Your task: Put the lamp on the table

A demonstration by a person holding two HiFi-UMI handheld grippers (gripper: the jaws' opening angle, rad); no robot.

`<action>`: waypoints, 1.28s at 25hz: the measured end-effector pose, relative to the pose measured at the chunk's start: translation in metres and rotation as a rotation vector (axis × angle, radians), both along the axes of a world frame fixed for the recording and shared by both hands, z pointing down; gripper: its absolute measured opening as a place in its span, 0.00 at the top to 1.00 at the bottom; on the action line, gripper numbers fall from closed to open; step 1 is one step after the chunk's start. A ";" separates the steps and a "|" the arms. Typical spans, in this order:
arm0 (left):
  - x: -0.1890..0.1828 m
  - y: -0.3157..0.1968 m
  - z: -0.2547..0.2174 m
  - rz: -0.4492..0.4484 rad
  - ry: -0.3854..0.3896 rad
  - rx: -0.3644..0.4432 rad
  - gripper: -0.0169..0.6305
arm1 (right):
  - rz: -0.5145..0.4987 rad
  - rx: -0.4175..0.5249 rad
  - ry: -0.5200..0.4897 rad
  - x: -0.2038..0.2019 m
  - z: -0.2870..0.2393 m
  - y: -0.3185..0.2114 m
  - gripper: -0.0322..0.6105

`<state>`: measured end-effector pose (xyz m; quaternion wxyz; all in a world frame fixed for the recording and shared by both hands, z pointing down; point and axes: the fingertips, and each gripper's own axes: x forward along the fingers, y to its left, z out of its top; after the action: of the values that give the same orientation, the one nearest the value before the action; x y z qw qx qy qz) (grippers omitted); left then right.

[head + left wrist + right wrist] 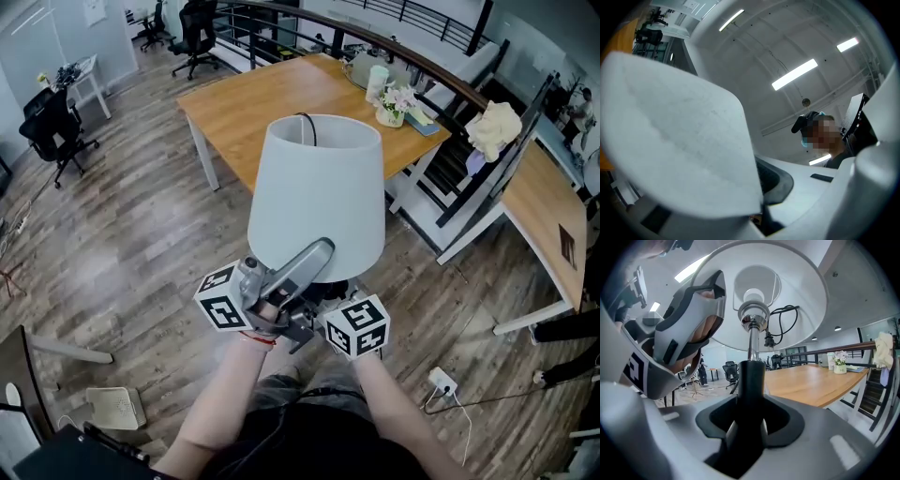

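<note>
— R gripper (pixel 749 416) status?
— Clamped on lamp (pixel 319 178) stem (pixel 751 376), black part. L gripper (pixel 305 267) pinches shade (pixel 806 296) rim.
— Lamp's whereabouts?
— Held over floor (pixel 141 244), near side of table (pixel 262 103), not on it.

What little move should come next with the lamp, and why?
Probably carry the lamp forward toward the wooden table. The right tool clamps its black stem and the left tool seems to pinch its shade, so it is held, but it hangs above the floor, short of the table's near edge.
</note>
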<state>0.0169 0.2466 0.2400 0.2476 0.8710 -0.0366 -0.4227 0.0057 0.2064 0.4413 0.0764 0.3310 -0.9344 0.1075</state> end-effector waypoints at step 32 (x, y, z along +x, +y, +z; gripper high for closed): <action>-0.008 -0.232 0.006 0.025 0.025 -0.070 0.96 | -0.024 -0.024 0.014 -0.005 0.007 -0.224 0.68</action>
<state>0.0092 0.0144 0.2463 0.2836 0.8569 -0.0375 -0.4288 0.0008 -0.0178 0.4480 0.0884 0.3196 -0.9363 0.1153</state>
